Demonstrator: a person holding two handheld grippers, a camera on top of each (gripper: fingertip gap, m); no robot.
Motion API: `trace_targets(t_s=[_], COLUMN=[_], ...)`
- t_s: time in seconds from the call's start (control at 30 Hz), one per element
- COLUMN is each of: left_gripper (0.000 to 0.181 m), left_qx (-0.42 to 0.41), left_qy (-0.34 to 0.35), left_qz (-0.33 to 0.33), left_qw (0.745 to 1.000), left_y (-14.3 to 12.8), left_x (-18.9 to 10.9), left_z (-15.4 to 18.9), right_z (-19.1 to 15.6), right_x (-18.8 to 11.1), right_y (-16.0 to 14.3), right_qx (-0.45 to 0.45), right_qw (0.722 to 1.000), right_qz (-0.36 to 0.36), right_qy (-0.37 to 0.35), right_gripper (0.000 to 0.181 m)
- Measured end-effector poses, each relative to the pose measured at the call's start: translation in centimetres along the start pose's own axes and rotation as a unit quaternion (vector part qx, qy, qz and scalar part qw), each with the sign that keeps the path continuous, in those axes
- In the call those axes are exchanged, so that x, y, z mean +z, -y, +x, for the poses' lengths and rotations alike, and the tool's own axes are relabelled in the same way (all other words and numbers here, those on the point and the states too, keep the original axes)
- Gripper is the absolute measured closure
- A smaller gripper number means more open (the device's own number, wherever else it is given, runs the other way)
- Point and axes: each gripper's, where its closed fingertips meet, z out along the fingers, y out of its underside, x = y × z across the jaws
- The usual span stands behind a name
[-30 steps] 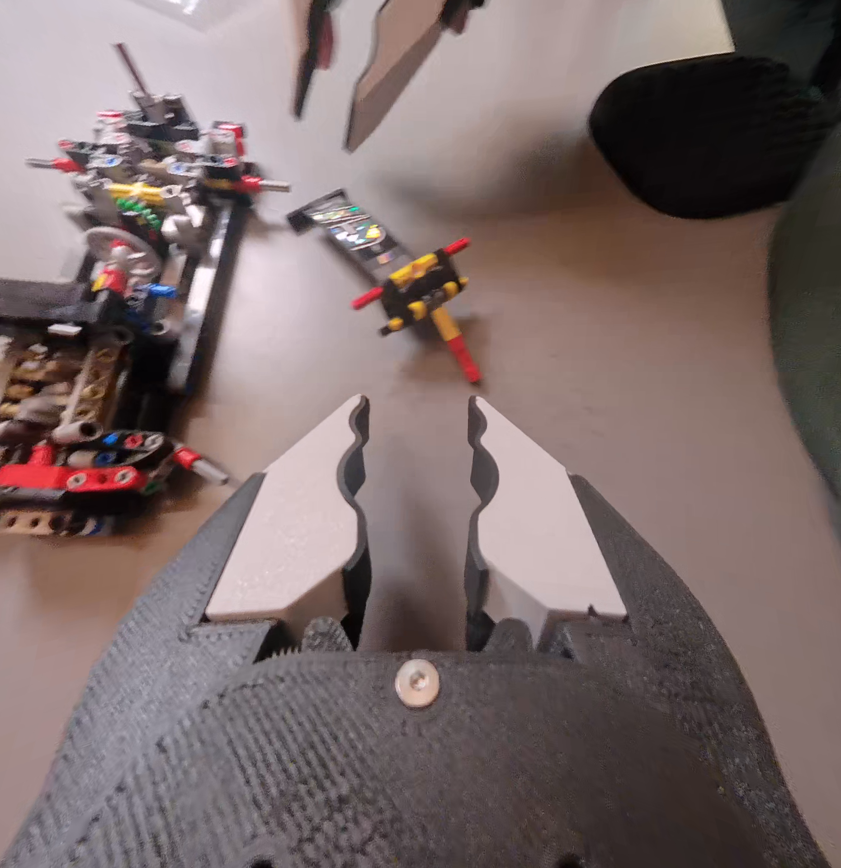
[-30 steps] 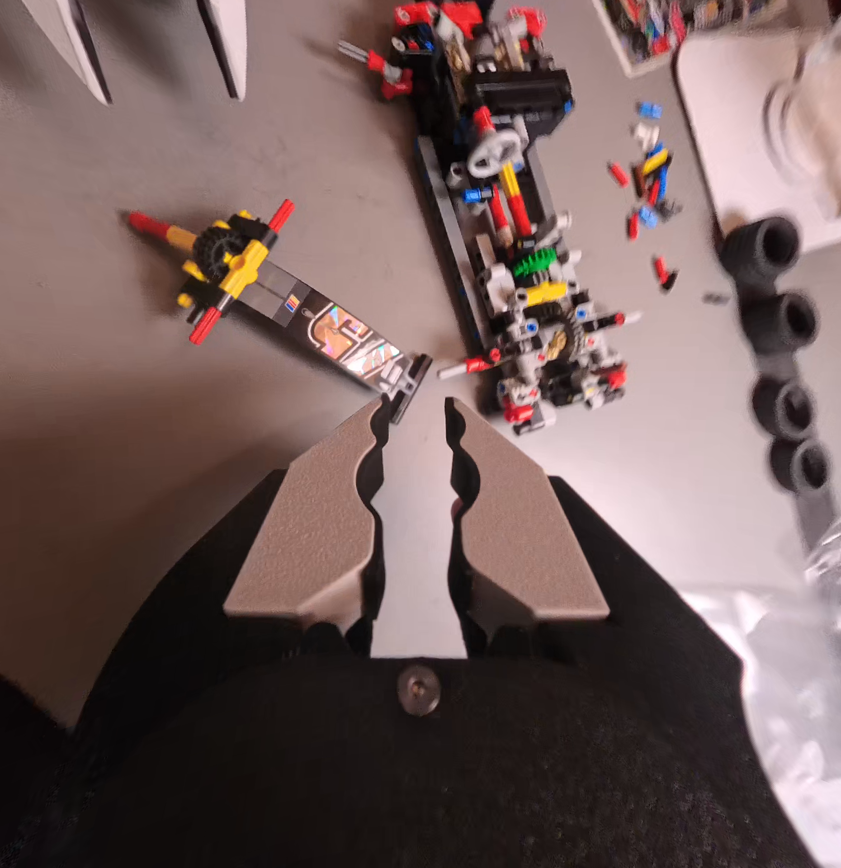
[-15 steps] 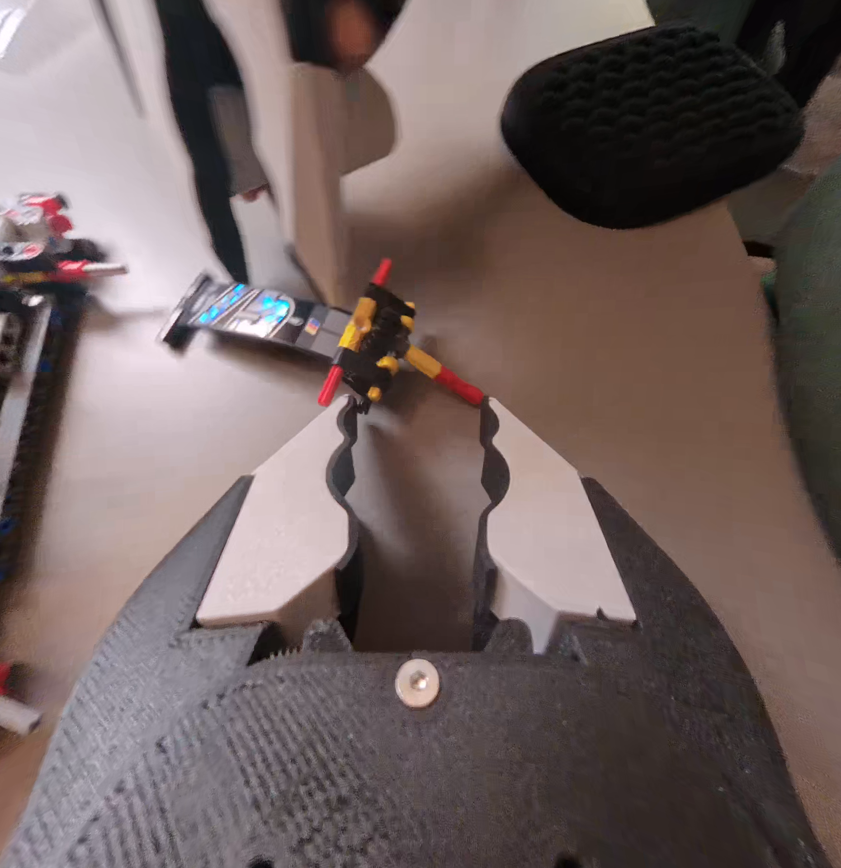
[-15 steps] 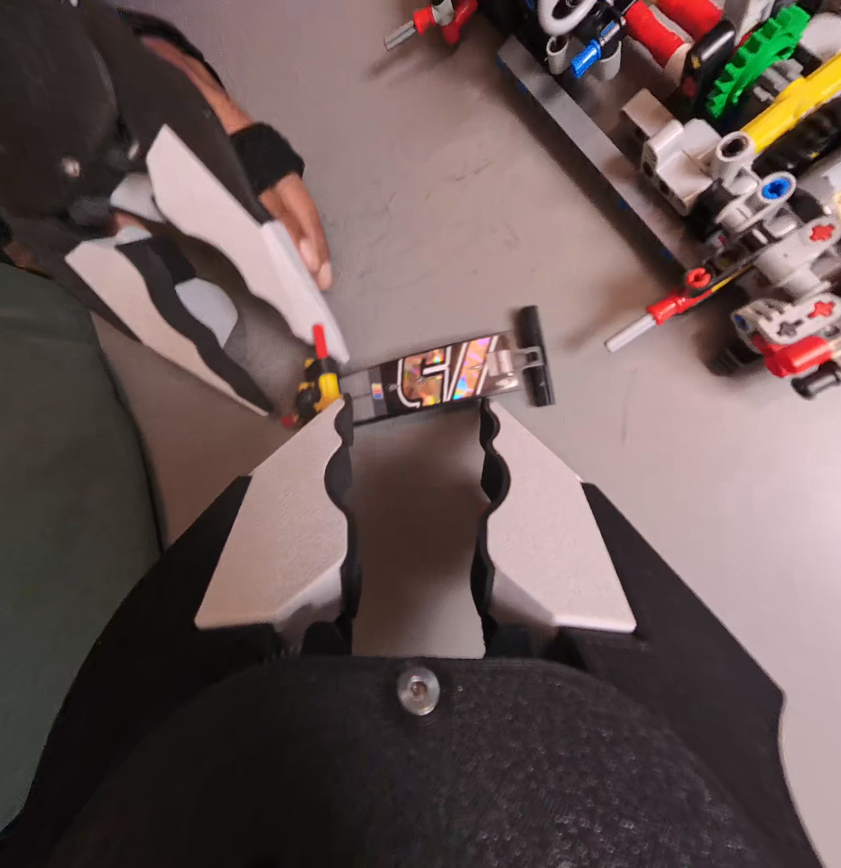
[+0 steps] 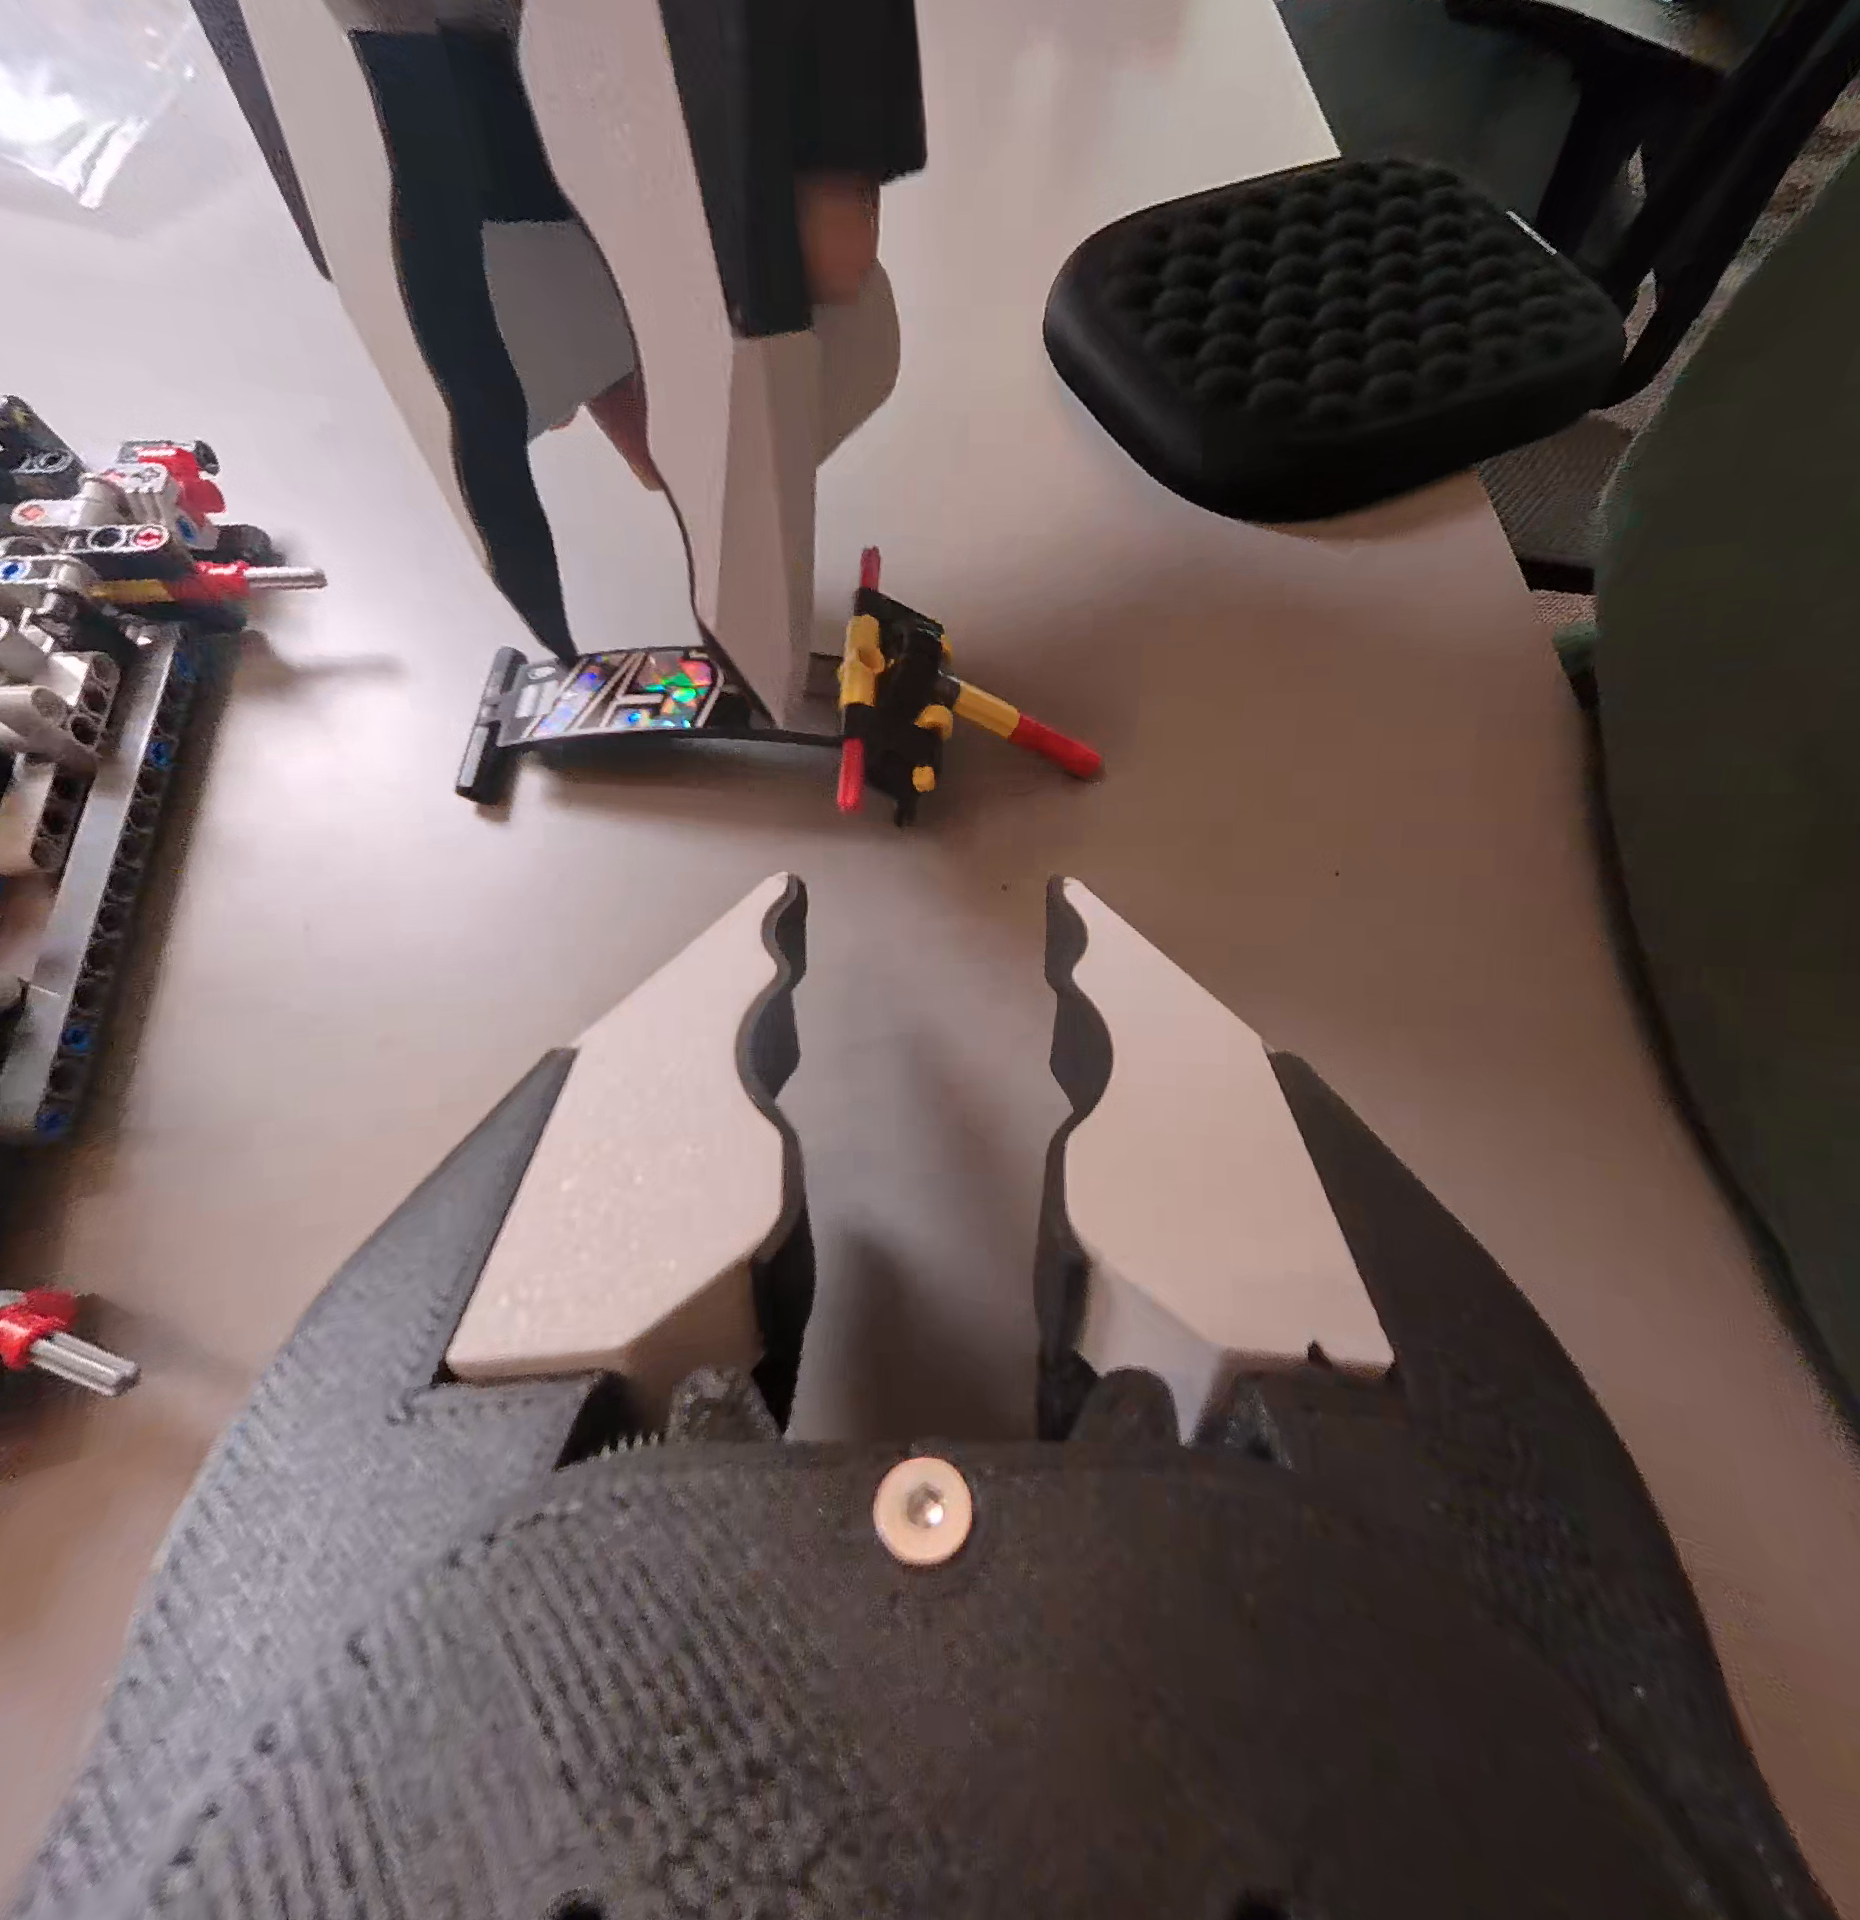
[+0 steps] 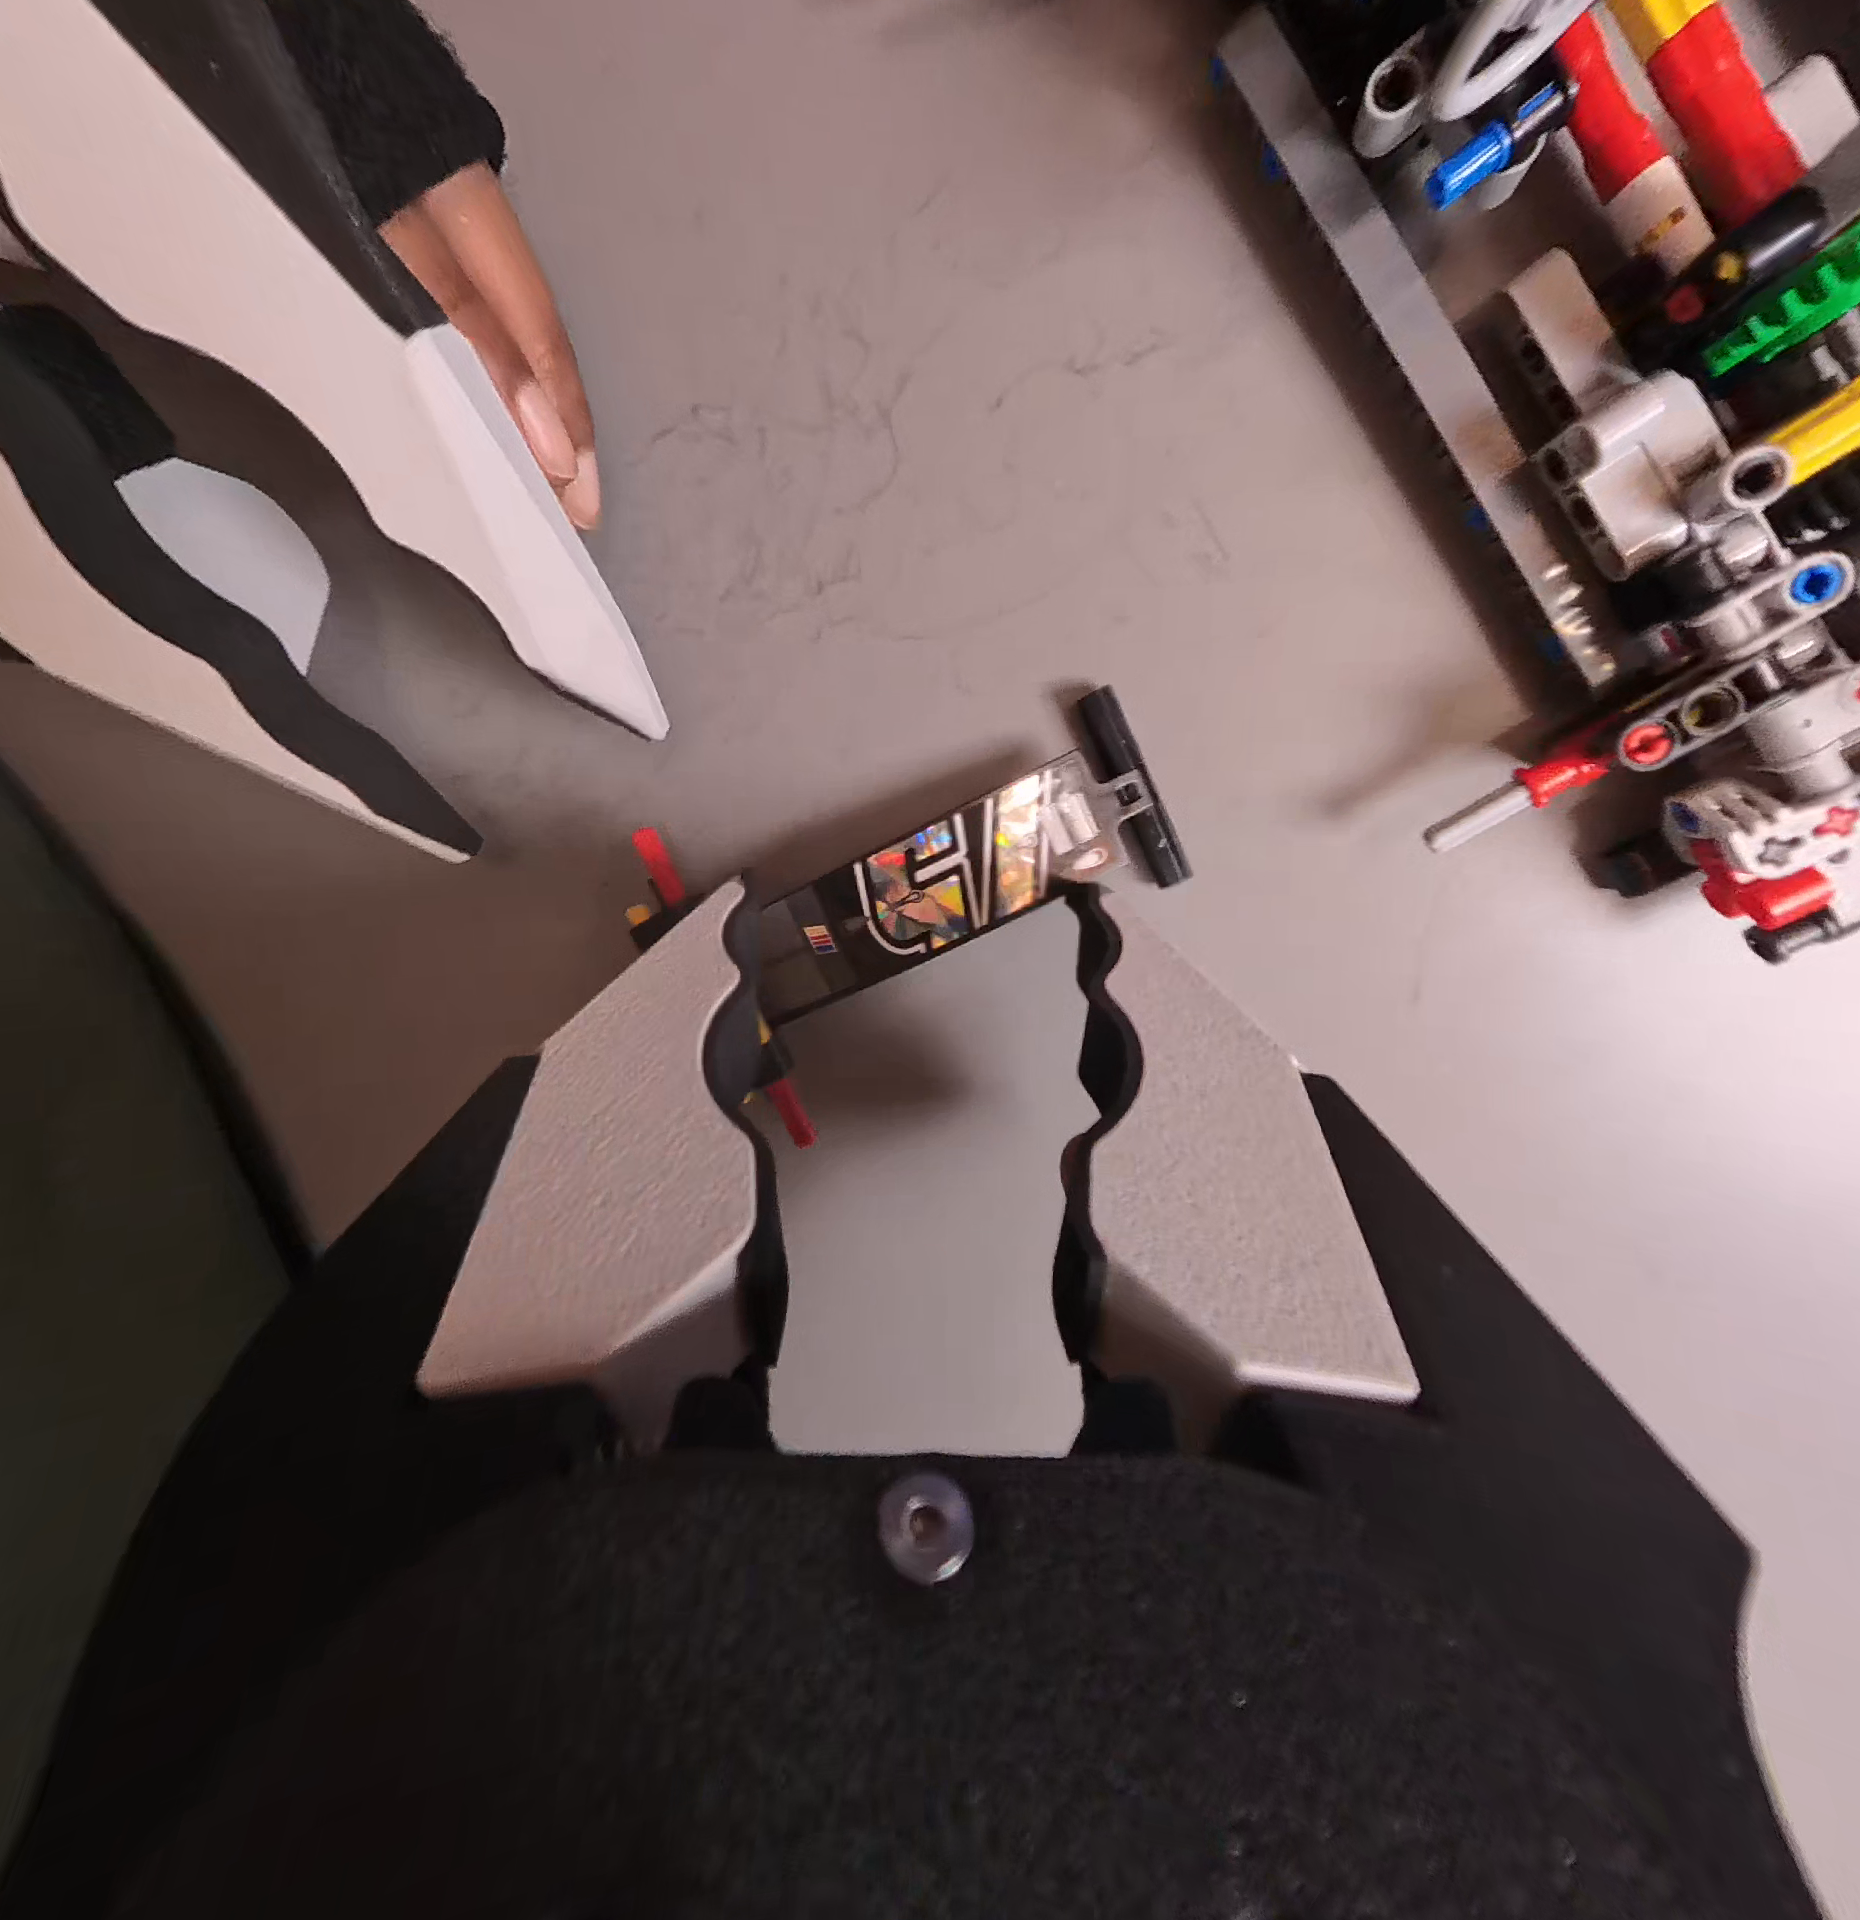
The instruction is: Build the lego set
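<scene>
The right gripper (image 6: 910, 904), jaws spread wide, straddles the black stickered panel (image 6: 947, 883) of the small lego sub-assembly lying flat on the table (image 6: 905, 416), seemingly to lift it. The left gripper (image 5: 921, 894) waits open just short of its yellow-and-red axle end (image 5: 905, 707). Clear table surrounds it, with the chassis (image 6: 1674, 520) well apart.

Light grey table (image 6: 905, 364) is carrying everything. Small sub-assembly (image 5: 697, 707) is lying flat near its middle: black panel with holographic sticker, yellow-black block and red axles at one end. Large partly built chassis (image 6: 1653, 499) is sitting well apart, to one side. Clear plastic bag (image 5: 64, 114) is lying at far corner.
</scene>
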Motion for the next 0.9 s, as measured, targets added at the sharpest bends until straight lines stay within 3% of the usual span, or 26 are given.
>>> trace_targets(t_s=[0.2,0.3,0.4,0.47,0.53,0.67,0.7,0.77,0.9], left_gripper=[0.137,0.139,0.139,0.139,0.14,0.14,0.14,0.141,0.14], left_qx=[0.022,0.004,-0.017,-0.026,-0.027,-0.035,-0.039,-0.044,-0.035], left_qy=[0.041,0.065,0.093,0.109,0.126,0.15,0.151,0.147,0.139], left_qz=[-0.014,-0.007,-0.005,-0.003,-0.001,0.003,0.005,0.004,0.003], left_qw=[0.999,0.998,0.996,0.994,0.992,0.988,0.988,0.988,0.99], left_y=[-0.6,-0.9,-1.5,-1.7,-1.7,-1.7,-1.7,-1.8,-1.6], left_x=[-0.8,-1.9,-3.0,-3.7,-4.5,-5.3,-5.3,-5.2,-4.9], left_z=[-1.5,-3.2,-5.1,-6.0,-6.6,-7.7,-7.8,-7.8,-7.1], right_z=[0.1,-0.5,-0.8,-0.2,-0.5,-1.7,-2.1,-2.4,-2.4], right_x=[1.3,1.4,1.6,1.3,0.9,1.6,2.0,2.6,2.4], right_y=[1.4,2.8,3.5,4.2,4.6,1.9,1.5,1.2,1.2], right_qx=[-0.072,-0.204,-0.32,-0.282,-0.177,-0.094,-0.078,-0.073,-0.174], right_qw=[0.996,0.976,0.943,0.954,0.98,0.992,0.994,0.996,0.982], right_qz=[-0.046,-0.066,-0.09,-0.104,-0.089,-0.069,-0.06,-0.046,-0.072], right_qy=[0.006,0.026,0.026,-0.008,-0.027,-0.043,-0.038,-0.024,-0.006], right_gripper=[0.132,0.15,0.142,0.132,0.123,0.108,0.113,0.14,0.149])
